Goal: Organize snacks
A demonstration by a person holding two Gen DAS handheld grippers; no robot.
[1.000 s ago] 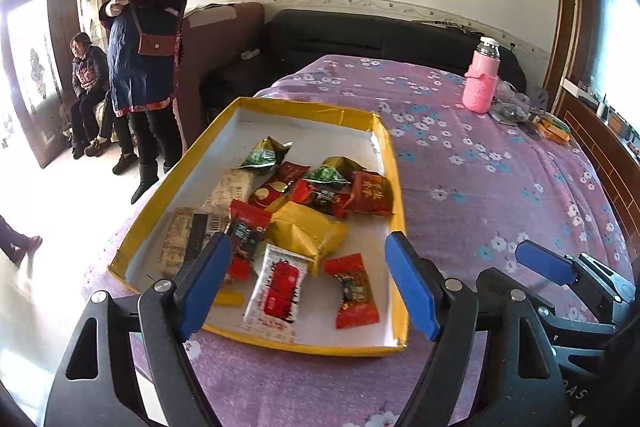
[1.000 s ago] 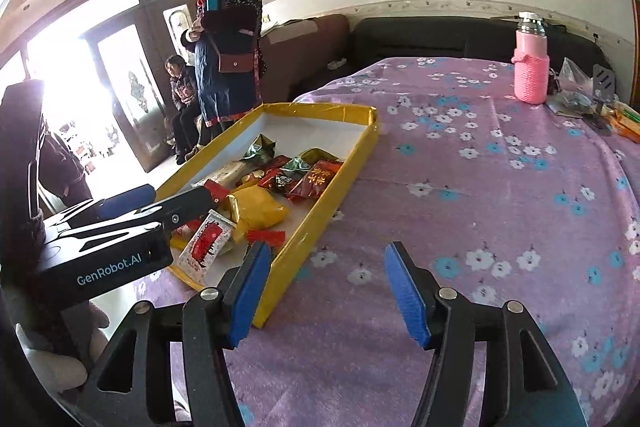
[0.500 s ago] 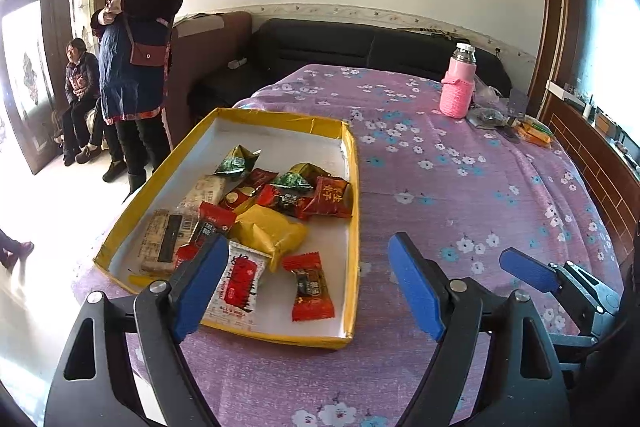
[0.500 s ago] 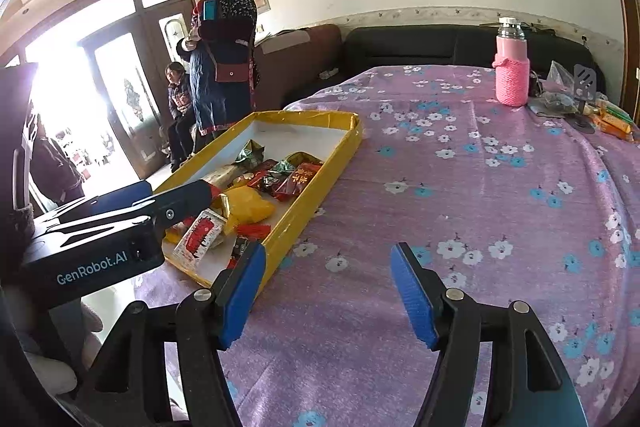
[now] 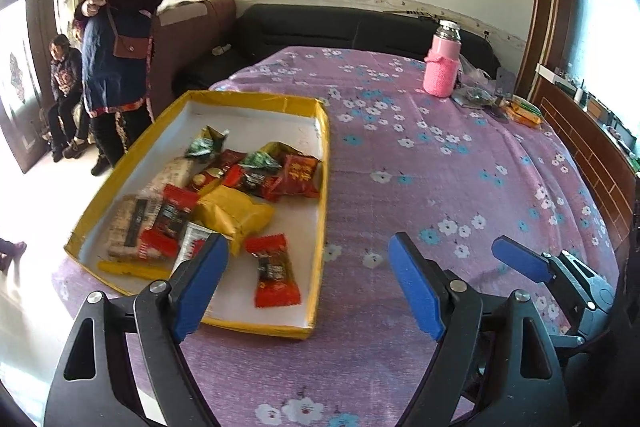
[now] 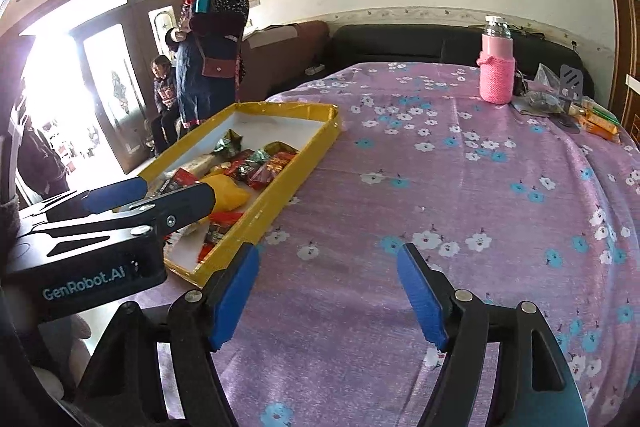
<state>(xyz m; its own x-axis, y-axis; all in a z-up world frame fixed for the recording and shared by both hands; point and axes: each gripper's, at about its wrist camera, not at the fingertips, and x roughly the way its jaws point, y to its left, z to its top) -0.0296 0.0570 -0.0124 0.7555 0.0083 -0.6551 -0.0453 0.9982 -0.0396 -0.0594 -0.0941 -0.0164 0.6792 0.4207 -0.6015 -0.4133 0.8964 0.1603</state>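
A yellow-rimmed tray (image 5: 324, 163) with a white floor lies on the purple flowered tablecloth, also in the right wrist view (image 6: 308, 155). It holds several wrapped snacks: a yellow packet (image 5: 234, 213), red candies (image 5: 274, 271), green-topped packets (image 5: 206, 143) and a brown bar (image 5: 130, 227). My left gripper (image 5: 308, 287) is open and empty, held above the tray's near right corner. My right gripper (image 6: 326, 293) is open and empty over bare cloth right of the tray. The left gripper also shows in the right wrist view (image 6: 148, 197).
A pink bottle (image 5: 442, 71) stands at the far right of the table, with small packets and clutter (image 5: 520, 111) beside it. A person (image 5: 120, 59) stands left of the table, another sits behind. A black sofa (image 5: 360, 27) lies beyond.
Both grippers have drawn back and to the right, so the tray sits further left and further off in both views. Both stay open and empty.
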